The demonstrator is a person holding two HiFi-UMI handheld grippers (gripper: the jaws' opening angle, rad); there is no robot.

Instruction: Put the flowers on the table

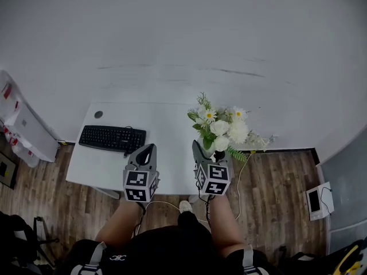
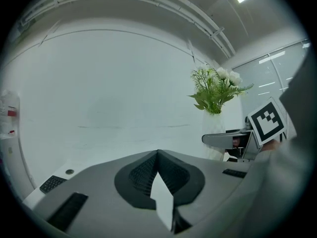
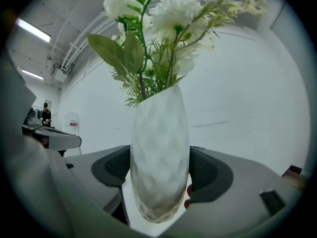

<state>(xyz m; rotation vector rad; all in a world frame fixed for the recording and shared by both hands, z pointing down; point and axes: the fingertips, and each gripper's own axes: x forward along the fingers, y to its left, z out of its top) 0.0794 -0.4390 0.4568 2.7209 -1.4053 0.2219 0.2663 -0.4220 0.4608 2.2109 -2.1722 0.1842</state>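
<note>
Your right gripper (image 1: 207, 149) has its fingers spread wide and clamped on the vase (image 3: 159, 157). In the right gripper view the vase fills the centre of the frame and stands upright. One dark pad (image 3: 111, 167) presses its left flank and the other presses its right flank, both low on the belly. Its rounded base shows just below the pads. The flowers (image 3: 173, 14), white blooms with green leaves, rise out of the neck into the top of that frame.

In the head view the bouquet sits right of centre, over the right end of the white table (image 1: 166, 130), directly ahead of your right gripper. Whether the base touches the tabletop I cannot tell.

Your left gripper (image 1: 148, 151) is closed, its fingers (image 2: 143, 175) meeting at the tips with nothing between them. It is at the table's near edge, left of the vase and apart from it. A black keyboard (image 1: 112, 137) lies further left on the table. From the left gripper view the bouquet stands at the right of the frame, above your other gripper
</note>
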